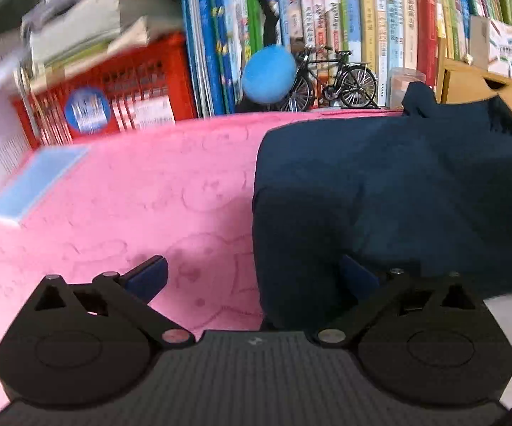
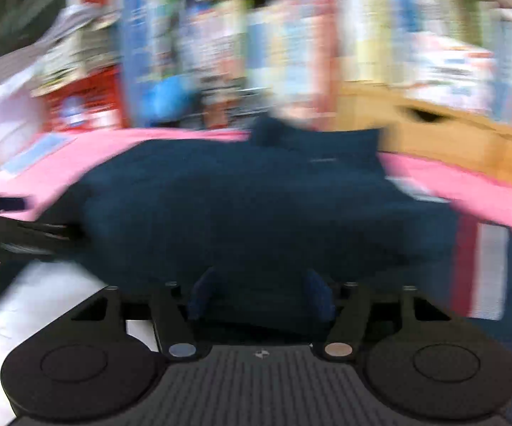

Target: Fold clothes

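left gripper point(image 1: 252, 277): jaws spread wide, nothing between the pads. left finger point(image 1: 147, 277) sits over the pink cover point(image 1: 131, 195), just off the left edge of the navy garment point(image 1: 380, 195); right finger point(image 1: 357, 277) is over the garment's near left part, contact unclear. tilted down and forward.

right gripper point(image 2: 261, 296): jaws apart, both blue pads low over the near part of the garment, cloth lying between them, no pinch visible. view is badly blurred. also tilted down. the left gripper's black body shows at that view's left edge, by the garment's left side.
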Demonstrator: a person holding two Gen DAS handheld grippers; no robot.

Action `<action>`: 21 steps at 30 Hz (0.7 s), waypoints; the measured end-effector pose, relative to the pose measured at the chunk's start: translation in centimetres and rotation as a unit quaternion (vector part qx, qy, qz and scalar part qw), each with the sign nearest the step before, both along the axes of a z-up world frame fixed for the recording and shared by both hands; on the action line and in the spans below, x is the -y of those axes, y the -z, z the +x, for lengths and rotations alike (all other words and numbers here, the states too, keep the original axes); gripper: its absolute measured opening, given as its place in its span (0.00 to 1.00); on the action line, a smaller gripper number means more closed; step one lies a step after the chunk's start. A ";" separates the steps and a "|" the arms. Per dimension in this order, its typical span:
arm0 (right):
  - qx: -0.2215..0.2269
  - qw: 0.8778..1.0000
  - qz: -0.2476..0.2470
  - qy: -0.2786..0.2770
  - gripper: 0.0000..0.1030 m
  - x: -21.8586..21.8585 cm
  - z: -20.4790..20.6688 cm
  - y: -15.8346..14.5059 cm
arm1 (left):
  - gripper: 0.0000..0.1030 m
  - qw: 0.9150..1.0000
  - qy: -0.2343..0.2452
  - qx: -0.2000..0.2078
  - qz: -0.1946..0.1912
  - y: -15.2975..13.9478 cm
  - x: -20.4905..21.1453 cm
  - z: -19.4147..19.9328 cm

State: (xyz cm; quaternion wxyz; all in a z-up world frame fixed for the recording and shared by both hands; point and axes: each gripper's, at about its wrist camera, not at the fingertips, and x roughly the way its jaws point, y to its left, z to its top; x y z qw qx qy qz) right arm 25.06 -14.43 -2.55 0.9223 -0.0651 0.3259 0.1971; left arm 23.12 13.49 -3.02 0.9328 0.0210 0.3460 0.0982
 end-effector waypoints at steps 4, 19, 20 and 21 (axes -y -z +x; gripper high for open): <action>-0.016 0.999 -0.008 0.036 0.19 7.3 0.7 0.1 | 1.00 1.000 0.024 0.009 0.004 0.1 0.4 -0.5; 0.014 0.999 0.026 -0.043 0.68 -10.1 6.7 -1.3 | 1.00 0.997 0.032 0.004 -0.065 0.1 -1.6 -0.4; 0.008 0.999 0.031 -0.043 0.70 -11.2 7.4 -0.8 | 1.00 0.997 0.033 0.004 -0.066 0.1 -1.6 -0.4; 0.003 0.998 0.037 -0.044 0.73 -12.2 8.2 -0.3 | 1.00 0.997 0.033 0.004 -0.066 0.1 -1.6 -0.4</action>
